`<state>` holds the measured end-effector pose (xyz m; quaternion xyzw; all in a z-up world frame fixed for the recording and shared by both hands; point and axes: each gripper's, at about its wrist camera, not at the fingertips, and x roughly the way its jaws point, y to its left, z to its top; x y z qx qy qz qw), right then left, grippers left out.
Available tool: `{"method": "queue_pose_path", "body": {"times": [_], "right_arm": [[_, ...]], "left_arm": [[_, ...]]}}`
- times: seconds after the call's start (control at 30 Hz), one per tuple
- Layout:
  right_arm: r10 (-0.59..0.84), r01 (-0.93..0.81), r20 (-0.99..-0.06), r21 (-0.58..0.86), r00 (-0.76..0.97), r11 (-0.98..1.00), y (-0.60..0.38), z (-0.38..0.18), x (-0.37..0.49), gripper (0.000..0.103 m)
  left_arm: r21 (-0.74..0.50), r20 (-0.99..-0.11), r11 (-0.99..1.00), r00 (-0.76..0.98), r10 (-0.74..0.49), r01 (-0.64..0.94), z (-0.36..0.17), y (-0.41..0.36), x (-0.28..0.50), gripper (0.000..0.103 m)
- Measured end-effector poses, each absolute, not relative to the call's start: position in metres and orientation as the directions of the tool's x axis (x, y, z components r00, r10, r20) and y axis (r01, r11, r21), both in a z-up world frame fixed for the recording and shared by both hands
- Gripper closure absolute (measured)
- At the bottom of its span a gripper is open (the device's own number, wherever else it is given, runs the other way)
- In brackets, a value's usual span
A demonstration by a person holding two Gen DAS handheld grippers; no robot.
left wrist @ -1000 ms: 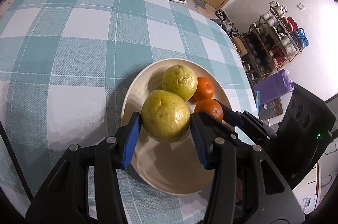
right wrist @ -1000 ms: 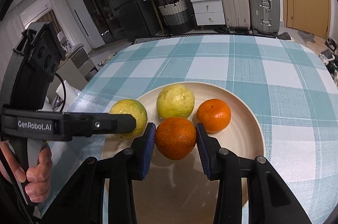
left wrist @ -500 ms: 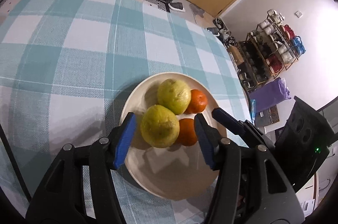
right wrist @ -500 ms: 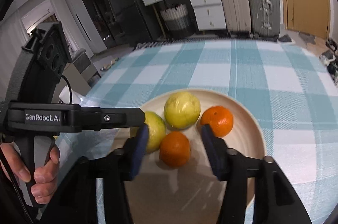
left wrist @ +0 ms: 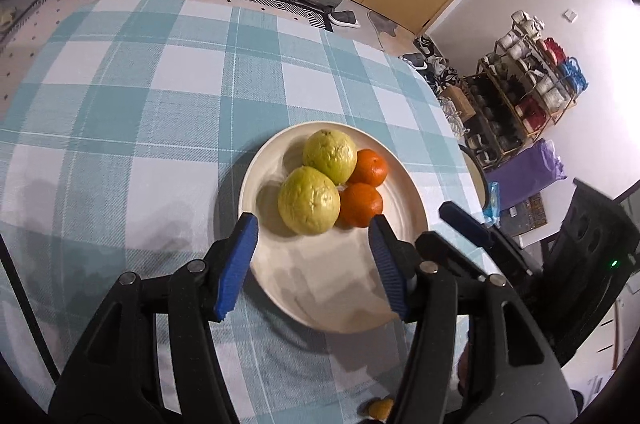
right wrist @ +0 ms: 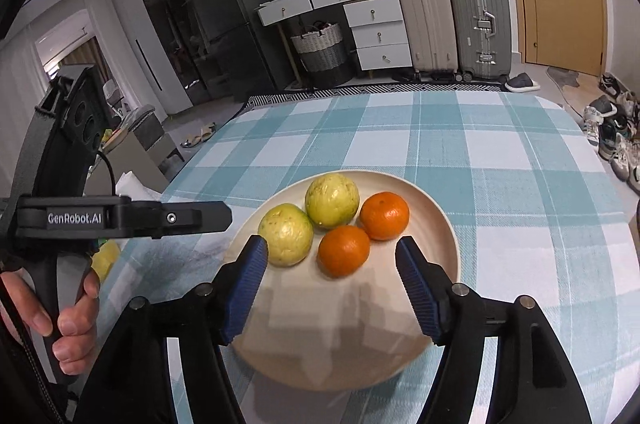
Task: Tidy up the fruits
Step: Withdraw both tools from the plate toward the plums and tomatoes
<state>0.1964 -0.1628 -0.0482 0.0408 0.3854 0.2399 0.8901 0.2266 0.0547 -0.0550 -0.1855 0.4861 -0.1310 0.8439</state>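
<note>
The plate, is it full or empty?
Partly full: the plate holds two guavas and two oranges; its near half is bare.

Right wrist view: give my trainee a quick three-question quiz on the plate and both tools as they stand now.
1. True or false: the right tool is gripping the near orange.
2. How many fruits lie on the plate, and of which colours?
3. Multiple choice: the near yellow-green fruit is
A. clamped in the left tool
B. lying on the plate, free of the pads
C. on the checked tablecloth

Key
1. False: its jaws stand open, and the orange lies on the plate beyond the pads.
2. Four: two yellow-green, two orange.
3. B
</note>
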Motion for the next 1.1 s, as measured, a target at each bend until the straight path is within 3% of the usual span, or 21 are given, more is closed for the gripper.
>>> {"method": "queue_pose_path", "body": {"times": [0.4, 0.53, 0.7, 0.9, 1.1], "right_arm": [[0.423, -0.378, -0.648, 0.218, 0.634, 0.900, -0.168, -0.021, 0.164, 0.015], [0.414, -0.375, -0.639, 0.205, 0.648, 0.904, -0.171, -0.015, 0.152, 0.013], [0.413, -0.375, -0.638, 0.203, 0.650, 0.904, -0.174, -0.011, 0.139, 0.012], [0.424, -0.382, -0.623, 0.209, 0.657, 0.900, -0.176, -0.009, 0.122, 0.001], [0.431, -0.393, -0.616, 0.206, 0.660, 0.896, -0.180, -0.007, 0.104, 0.000]], "left_arm": [[-0.317, -0.792, 0.946, 0.529, -0.305, 0.072, -0.038, 0.036, 0.179, 0.037], [-0.288, -0.787, 0.956, 0.556, -0.268, 0.054, -0.033, 0.037, 0.163, 0.022], [-0.254, -0.786, 0.966, 0.571, -0.235, 0.048, -0.026, 0.036, 0.146, 0.020], [-0.235, -0.779, 0.971, 0.589, -0.215, 0.044, -0.022, 0.035, 0.127, 0.001], [-0.216, -0.771, 0.976, 0.606, -0.196, 0.040, -0.019, 0.036, 0.107, 0.001]]}}
